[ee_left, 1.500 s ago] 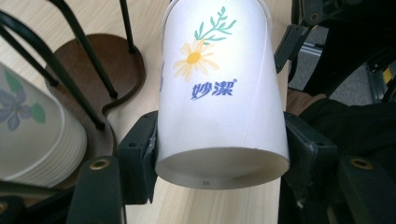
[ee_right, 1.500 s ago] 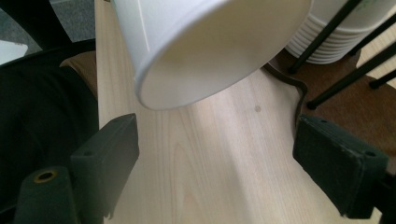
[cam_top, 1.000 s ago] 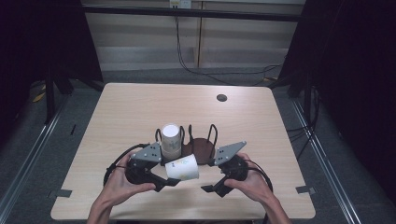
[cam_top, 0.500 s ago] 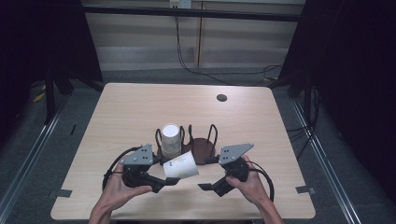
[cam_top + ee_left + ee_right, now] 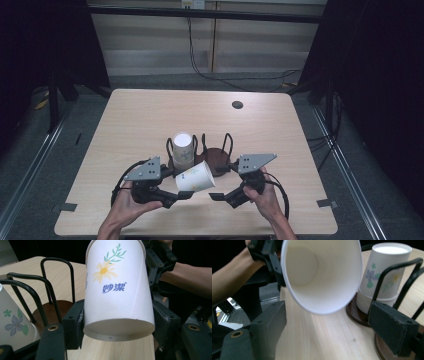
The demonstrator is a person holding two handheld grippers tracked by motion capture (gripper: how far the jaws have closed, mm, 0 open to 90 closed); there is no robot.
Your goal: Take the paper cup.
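While the left gripper [image 5: 186, 195] squeezes its jaws on the white paper cup with a yellow flower [image 5: 196, 175], low in the middle of the high view, the cup lies on its side above the wooden table [image 5: 130, 120]. Its open mouth points at the right gripper [image 5: 214, 196], whose jaws stand wide apart, likely ready to take it. Just above, the black wire cup holder [image 5: 216, 152] keeps a stack of white paper cups [image 5: 183, 150] upright.

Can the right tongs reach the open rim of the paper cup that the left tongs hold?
Probably yes. The paper cup lies sideways in the left tongs, its open mouth facing the right tongs. Their jaws stand open, with only bare table between.
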